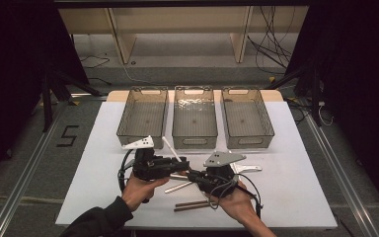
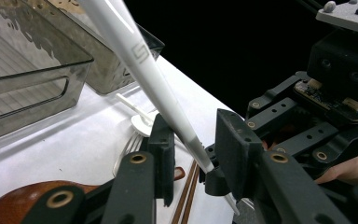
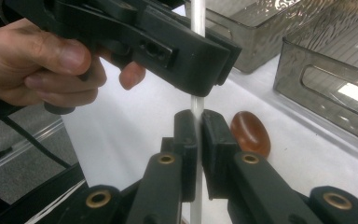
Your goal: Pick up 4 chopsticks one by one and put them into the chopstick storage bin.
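A long white chopstick (image 1: 170,148) slants up between my two grippers in the middle of the white table (image 1: 98,163). My right gripper (image 3: 198,126) is shut on its lower end (image 3: 196,105), pads pressed on both sides. My left gripper (image 2: 193,135) reaches in from the left with the chopstick (image 2: 140,56) passing between its jaws. The stick leans on one pad, and the other pad stands clear of it. In the high view the left gripper (image 1: 181,165) and the right gripper (image 1: 193,176) meet tip to tip, each held in a hand.
Three grey see-through bins stand in a row behind: left (image 1: 140,133), middle (image 1: 194,142), right (image 1: 250,141). A brown wooden spoon (image 3: 250,133), a white plastic fork (image 2: 129,145), a silver utensil (image 1: 177,186) and dark brown chopsticks (image 1: 192,205) lie on the table near the grippers.
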Action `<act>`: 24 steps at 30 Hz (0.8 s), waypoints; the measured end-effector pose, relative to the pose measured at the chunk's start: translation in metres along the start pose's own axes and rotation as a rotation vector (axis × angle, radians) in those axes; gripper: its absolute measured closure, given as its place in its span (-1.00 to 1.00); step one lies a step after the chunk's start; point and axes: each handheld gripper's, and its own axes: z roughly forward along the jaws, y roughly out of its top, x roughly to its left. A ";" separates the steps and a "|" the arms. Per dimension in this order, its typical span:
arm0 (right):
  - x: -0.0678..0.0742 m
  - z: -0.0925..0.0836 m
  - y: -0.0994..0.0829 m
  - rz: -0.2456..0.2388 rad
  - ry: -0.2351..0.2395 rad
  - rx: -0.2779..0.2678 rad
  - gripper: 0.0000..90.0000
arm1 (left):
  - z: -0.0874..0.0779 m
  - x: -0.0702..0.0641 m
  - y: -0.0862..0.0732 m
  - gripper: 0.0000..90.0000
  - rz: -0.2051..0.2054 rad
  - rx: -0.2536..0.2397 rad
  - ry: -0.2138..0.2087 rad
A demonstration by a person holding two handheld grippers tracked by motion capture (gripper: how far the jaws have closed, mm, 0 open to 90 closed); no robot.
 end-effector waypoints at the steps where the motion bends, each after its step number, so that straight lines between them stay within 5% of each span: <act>1: 0.000 0.000 0.000 0.000 0.000 -0.001 0.91 | 0.000 0.000 0.000 0.52 -0.002 -0.001 -0.001; 14: 0.000 0.000 0.000 -0.012 -0.006 -0.015 0.85 | -0.002 -0.003 0.003 0.82 0.006 0.000 -0.043; 18: -0.003 -0.002 0.000 0.011 0.007 -0.028 0.73 | -0.003 -0.008 0.006 0.84 0.036 0.010 -0.028; 24: -0.010 -0.008 0.002 0.038 0.012 -0.030 0.38 | -0.010 -0.005 0.014 0.85 0.025 0.012 0.033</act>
